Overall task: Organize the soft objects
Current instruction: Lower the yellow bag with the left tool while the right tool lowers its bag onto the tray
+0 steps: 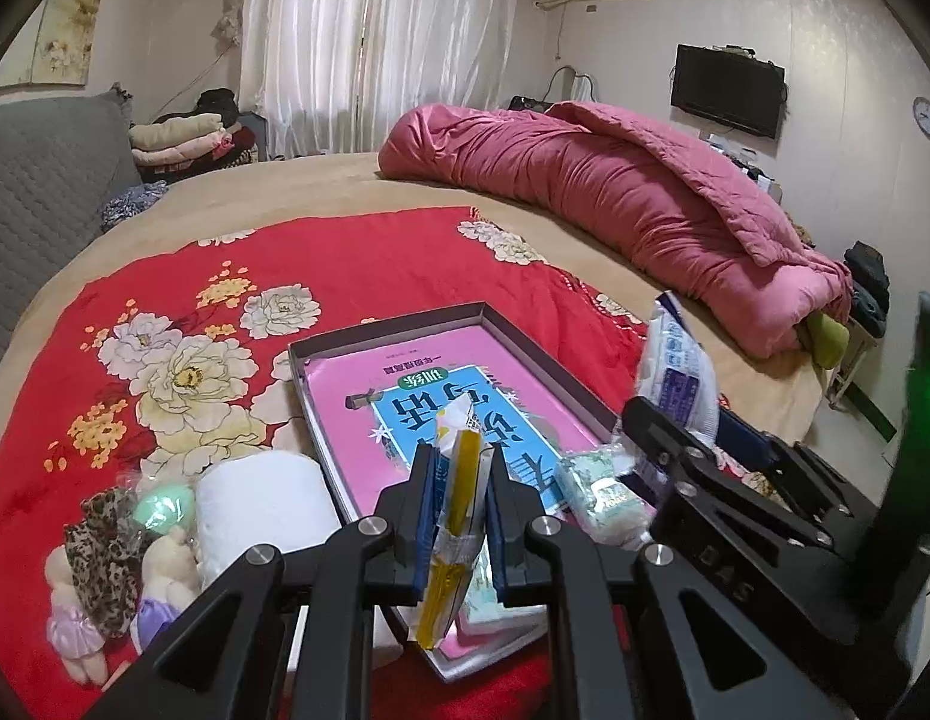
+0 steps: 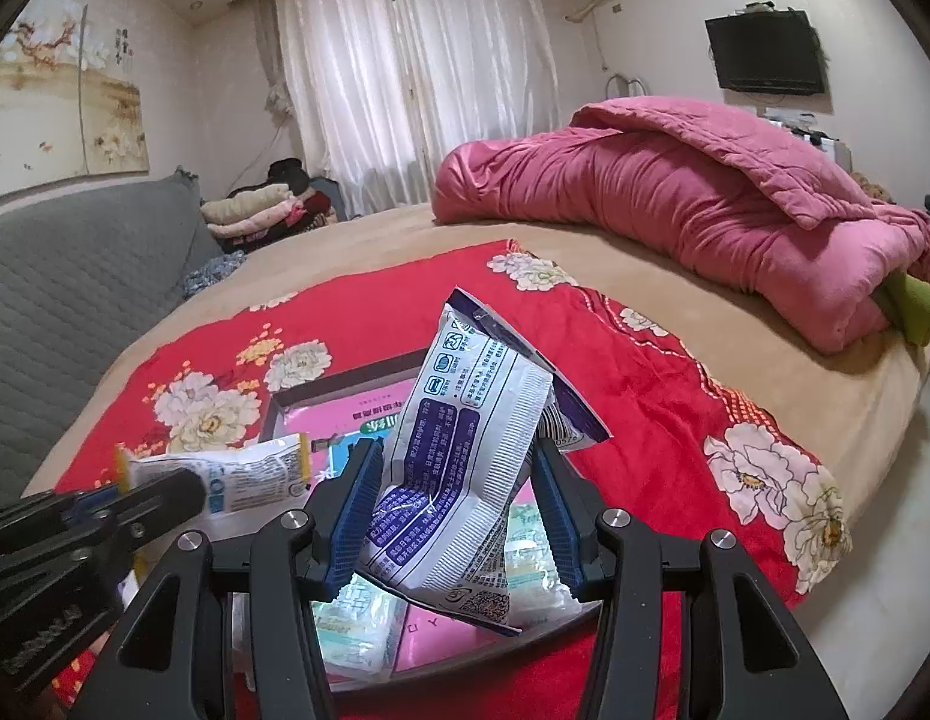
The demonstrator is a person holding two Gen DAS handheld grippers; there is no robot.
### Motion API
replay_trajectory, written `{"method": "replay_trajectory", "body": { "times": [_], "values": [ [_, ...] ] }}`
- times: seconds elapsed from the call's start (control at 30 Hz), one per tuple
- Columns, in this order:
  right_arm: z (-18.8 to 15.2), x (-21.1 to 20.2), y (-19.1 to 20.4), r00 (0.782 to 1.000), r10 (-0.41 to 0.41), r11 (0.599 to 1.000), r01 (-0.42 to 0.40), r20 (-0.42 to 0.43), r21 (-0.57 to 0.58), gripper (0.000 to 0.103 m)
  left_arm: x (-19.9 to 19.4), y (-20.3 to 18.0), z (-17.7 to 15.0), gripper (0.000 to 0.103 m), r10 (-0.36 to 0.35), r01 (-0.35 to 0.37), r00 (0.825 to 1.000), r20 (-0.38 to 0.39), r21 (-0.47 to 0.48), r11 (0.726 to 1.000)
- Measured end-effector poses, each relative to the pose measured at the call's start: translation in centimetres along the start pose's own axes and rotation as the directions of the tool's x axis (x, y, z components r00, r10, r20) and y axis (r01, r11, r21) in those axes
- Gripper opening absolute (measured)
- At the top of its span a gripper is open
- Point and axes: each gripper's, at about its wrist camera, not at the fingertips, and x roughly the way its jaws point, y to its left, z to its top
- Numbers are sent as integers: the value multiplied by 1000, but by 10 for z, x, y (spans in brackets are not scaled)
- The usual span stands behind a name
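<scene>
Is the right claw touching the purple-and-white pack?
Touching. The right wrist view shows both blue pads of the right claw pressed against the sides of the pack, which stands pinched between them above the tray.

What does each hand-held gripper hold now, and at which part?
The left hand-held gripper pinches a yellow-edged packet near its middle. The right hand-held gripper grips a white-and-purple pack across its lower half.

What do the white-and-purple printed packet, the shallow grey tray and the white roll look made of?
White-and-purple printed packet: thin glossy plastic film, judging by its creases, glare and serrated seal.
Shallow grey tray: probably matte cardboard, with thin, straight, sharp-cornered walls; could be a box lid.
White roll: soft matte paper, likely tissue; its surface looks fibrous and faintly dimpled.
</scene>
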Motion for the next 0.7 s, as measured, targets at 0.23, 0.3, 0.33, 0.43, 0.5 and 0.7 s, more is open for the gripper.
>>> {"method": "replay_trajectory", "body": {
  "times": [0.23, 0.3, 0.33, 0.43, 0.5, 0.7],
  "values": [
    [-3, 8, -2, 1000, -10, 1000, 10, -18, 2, 53, 19, -2, 4, 15, 60, -61, 997, 52, 17, 998],
    [-4, 10, -2, 1000, -16, 1000, 16, -24, -3, 53, 27, -6, 3, 15, 90, -94, 995, 52, 75, 993],
    [-4, 11, -2, 1000, -18, 1000, 18, -25, -4, 53, 35, -7, 0, 15, 102, -104, 994, 24, 98, 990],
    [-5, 14, -3, 999, -22, 1000, 22, -32, -3, 53, 46, -11, -8, 15, 87, -84, 996, -17, 121, 989],
    [-6, 16, -2, 999, -24, 1000, 24, -43, -9, 53, 49, -15, -15, 15, 48, -43, 998, -35, 136, 990],
    [-14, 33, -5, 992, -26, 1000, 24, -121, -15, 53, 50, -23, -24, 19, -28, 41, 996, -79, 172, 984]
  ]
}}
